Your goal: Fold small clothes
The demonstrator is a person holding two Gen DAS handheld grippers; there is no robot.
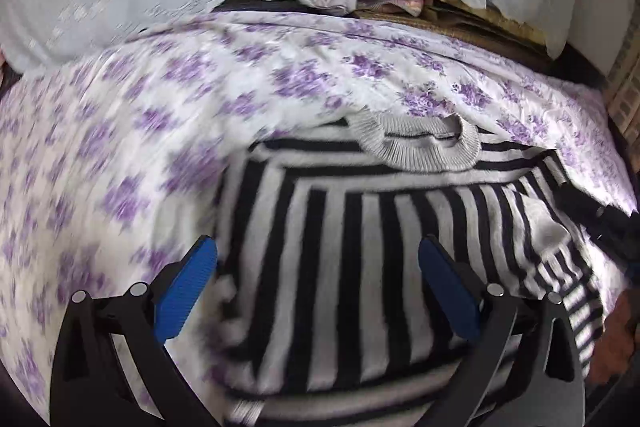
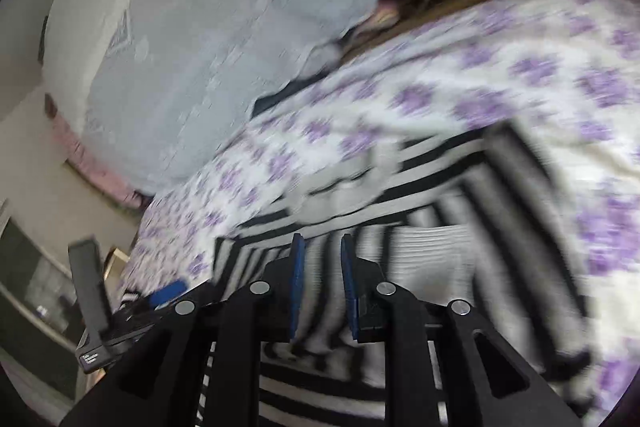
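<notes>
Striped black-and-white sweater (image 1: 360,227) lies on a floral bedsheet (image 1: 120,147); left hand-held gripper (image 1: 318,287) spread apart above it, right hand-held gripper (image 2: 322,291) narrowly parted around sweater fabric at lower centre.

The left gripper (image 1: 318,267) points down with its jaws wide apart, and its blue pads (image 1: 184,291) touch nothing. The right gripper (image 2: 322,263) has its jaws close together with a thin gap, and nothing is pinched between them.

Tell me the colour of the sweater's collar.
Plain light grey ribbing on the collar, unlike the black-and-white striped sweater body. Clearest in the left wrist view.
</notes>
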